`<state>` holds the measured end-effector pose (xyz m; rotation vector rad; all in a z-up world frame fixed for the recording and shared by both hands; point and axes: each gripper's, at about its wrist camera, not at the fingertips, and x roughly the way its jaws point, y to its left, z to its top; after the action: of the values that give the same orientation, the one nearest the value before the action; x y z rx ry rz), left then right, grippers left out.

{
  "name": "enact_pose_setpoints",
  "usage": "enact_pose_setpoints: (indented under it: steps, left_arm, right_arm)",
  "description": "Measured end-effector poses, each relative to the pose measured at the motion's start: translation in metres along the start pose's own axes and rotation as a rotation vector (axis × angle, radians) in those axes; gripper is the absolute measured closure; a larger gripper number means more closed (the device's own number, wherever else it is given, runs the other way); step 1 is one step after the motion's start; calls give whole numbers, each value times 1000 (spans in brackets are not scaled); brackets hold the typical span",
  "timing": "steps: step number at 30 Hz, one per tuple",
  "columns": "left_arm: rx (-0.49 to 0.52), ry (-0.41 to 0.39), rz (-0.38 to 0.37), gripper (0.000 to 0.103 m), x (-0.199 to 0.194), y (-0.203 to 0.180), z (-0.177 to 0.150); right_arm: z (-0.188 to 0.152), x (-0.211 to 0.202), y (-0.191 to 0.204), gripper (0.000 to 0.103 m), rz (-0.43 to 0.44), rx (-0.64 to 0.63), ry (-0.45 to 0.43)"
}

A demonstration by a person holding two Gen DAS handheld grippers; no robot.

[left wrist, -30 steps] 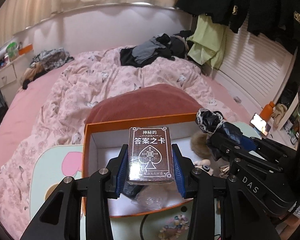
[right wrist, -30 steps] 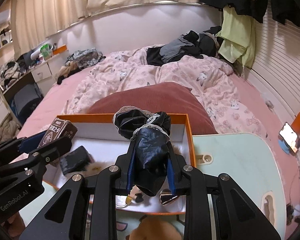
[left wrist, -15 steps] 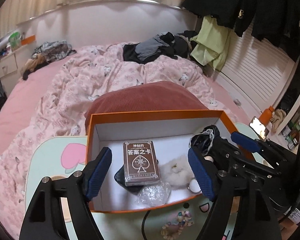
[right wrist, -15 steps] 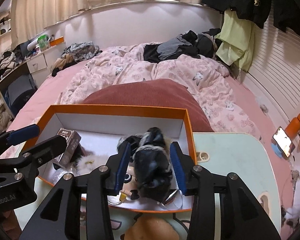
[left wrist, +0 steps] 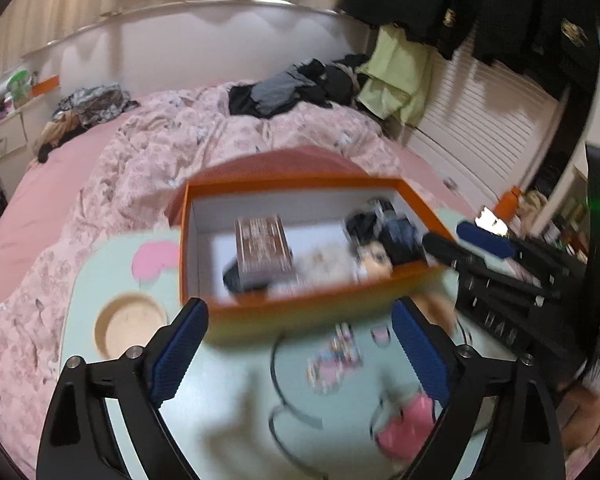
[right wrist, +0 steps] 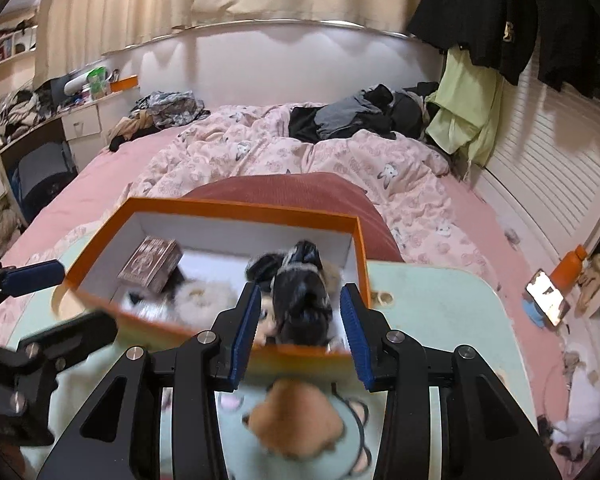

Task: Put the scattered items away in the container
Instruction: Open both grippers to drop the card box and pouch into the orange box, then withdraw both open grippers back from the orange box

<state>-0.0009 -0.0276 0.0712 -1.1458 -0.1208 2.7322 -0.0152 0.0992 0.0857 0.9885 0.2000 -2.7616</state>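
An orange box (left wrist: 316, 188) (right wrist: 236, 208) with a white inside stands on a pale green bed table (left wrist: 228, 420). In it lie a brown card deck (left wrist: 262, 250) (right wrist: 152, 262), a black scrunchie bundle (left wrist: 384, 228) (right wrist: 300, 284), a white fluffy piece (right wrist: 198, 298) and a doll face (left wrist: 374, 260). My left gripper (left wrist: 300, 350) is open and empty, in front of the box. My right gripper (right wrist: 300, 326) is open and empty at the box's near right wall. A brown plush (right wrist: 296, 420) lies on the table below it. A bead bracelet (left wrist: 332, 356) and black cable (left wrist: 288, 400) lie on the table.
The table has a round cup recess (left wrist: 128, 328) at left and a pink patch (left wrist: 404, 428). A red cushion (right wrist: 292, 190) sits behind the box on a pink bed (right wrist: 260, 148). A phone (right wrist: 546, 296) and orange bottle (right wrist: 568, 268) stand at right.
Both grippers have opened fully, dropped the card deck and the scrunchie bundle into the box, and pulled back toward the near table edge.
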Motion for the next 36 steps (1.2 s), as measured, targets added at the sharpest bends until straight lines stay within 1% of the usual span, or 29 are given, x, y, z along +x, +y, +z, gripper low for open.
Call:
enact_pose_setpoints:
  steps: [1,2,3,5,7,11,14,16,17,19,21,23,25,26,36]
  left_arm:
    - [13,13,-4,10,-2,-1,-9]
    - [25,27,-1,9,-2,-2,-17]
    - [33,40,3,9,-2,-2,-24]
    - [51,78,5,9,4,-3,-38]
    - [55,105,6,9,11,-3,-46]
    - [45,157,18,9,27,-5,-52]
    - [36,174,28,9,33,-6,-57]
    - [53,170,58,8,35,-9,-60]
    - [62,172,73,6,37,-10,-61]
    - [78,173,95,1,40,-13,-63]
    - [91,177,108,0,42,-16,-65]
    - [90,175,107,0,41,-16,-65]
    - [89,172,109,0,41,-15,-66]
    - [88,170,109,0,40,-15,-67]
    - [86,168,110,0,42,-18,-69]
  right_arm:
    - [-5,-5,-1,60,6,6,4]
    - [-11,-10,-2,58,15,13,12]
    - [-17,-14,-3,49,24,21,22]
    - [-30,-19,-5,39,30,35,39]
    - [-45,-22,-6,39,37,44,65]
    - [-68,-13,-13,39,12,74,149]
    - [-81,-9,-22,39,12,128,193]
    - [-84,-4,-27,39,15,147,216]
    - [-86,-1,-29,39,15,154,228]
    - [-87,1,-29,34,7,160,236]
    - [-88,3,-27,21,-5,150,244]
    - [-91,4,-23,16,-35,122,253]
    - [-93,5,-20,8,-36,110,262]
    - [-93,7,-20,0,-33,106,271]
    - [-95,6,-19,0,-26,93,265]
